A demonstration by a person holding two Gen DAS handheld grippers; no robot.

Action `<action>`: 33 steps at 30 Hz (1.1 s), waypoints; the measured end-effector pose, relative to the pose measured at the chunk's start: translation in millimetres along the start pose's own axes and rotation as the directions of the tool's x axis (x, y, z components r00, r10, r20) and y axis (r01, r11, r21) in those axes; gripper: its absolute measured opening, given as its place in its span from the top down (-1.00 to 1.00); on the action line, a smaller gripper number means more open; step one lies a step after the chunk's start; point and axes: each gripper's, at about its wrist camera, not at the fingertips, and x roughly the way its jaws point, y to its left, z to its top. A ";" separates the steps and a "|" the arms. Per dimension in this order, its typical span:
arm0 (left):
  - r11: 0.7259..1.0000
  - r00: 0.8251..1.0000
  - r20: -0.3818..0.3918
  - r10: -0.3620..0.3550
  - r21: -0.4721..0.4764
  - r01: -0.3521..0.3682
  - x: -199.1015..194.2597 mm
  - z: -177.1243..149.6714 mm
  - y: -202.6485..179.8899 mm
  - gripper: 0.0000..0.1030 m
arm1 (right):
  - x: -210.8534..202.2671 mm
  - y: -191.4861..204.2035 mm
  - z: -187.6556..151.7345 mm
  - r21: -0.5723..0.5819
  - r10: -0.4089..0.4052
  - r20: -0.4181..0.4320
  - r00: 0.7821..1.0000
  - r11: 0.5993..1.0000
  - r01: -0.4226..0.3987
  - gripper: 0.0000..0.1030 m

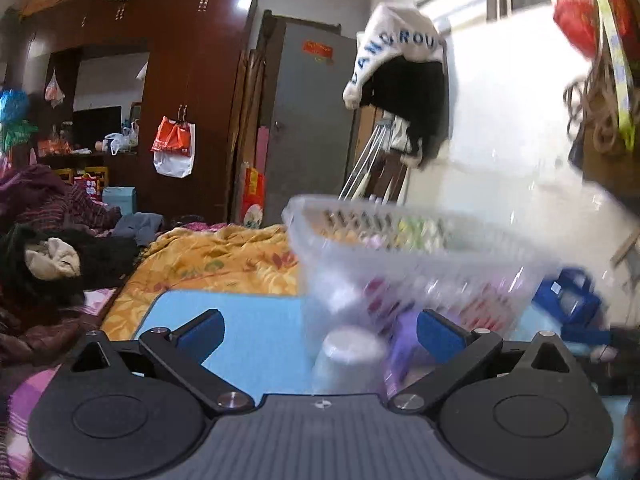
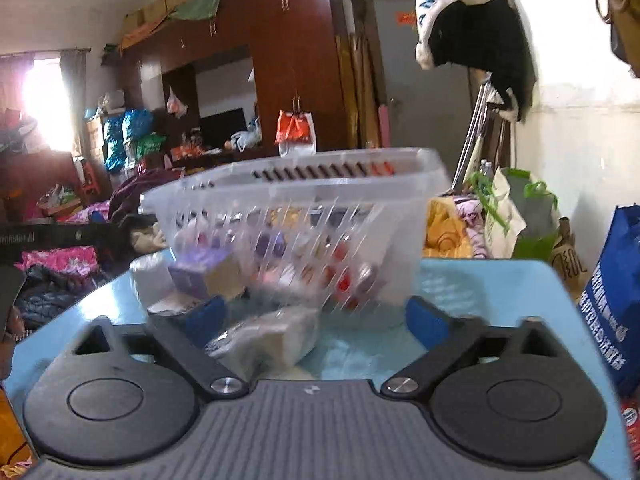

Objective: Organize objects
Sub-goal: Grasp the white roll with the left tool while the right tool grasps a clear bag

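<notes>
A clear plastic basket [image 2: 296, 200] with slotted walls stands on the light blue table [image 2: 492, 292], holding several small packages; it also shows blurred in the left wrist view [image 1: 404, 248]. A purple box [image 2: 204, 276] and a white cup [image 2: 150, 278] lie left of it. A clear-wrapped packet [image 2: 268, 340] lies between my right gripper's fingers. My right gripper [image 2: 316, 320] is open, just short of the basket. My left gripper [image 1: 320, 332] is open, with a white cup [image 1: 348, 360] between its fingers and a purple item [image 1: 402, 344] beside it.
A bed with an orange quilt [image 1: 216, 260] and piled clothes [image 1: 48, 220] lies beyond the table. A blue bag [image 2: 616, 300] stands at the table's right. A dark wardrobe [image 1: 188, 80] and grey door [image 1: 308, 120] are behind. Clothes hang on the wall [image 1: 404, 80].
</notes>
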 end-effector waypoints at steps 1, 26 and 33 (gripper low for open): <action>1.000 1.000 -0.005 0.009 0.011 -0.009 2.9 -4.5 1.7 -0.88 | 5.0 2.0 -0.6 0.003 0.030 -0.029 0.999 1.000 -0.030 -0.21; 0.995 0.995 -0.093 0.036 0.099 -0.027 31.7 -21.6 -23.6 -0.51 | -20.5 1.8 -12.0 0.003 -0.054 0.097 0.994 0.999 0.054 0.15; 0.995 0.998 -0.055 0.024 0.100 -0.018 27.7 -22.6 -25.0 0.02 | -22.0 6.6 -11.5 -0.008 -0.079 0.128 0.989 0.997 0.081 0.15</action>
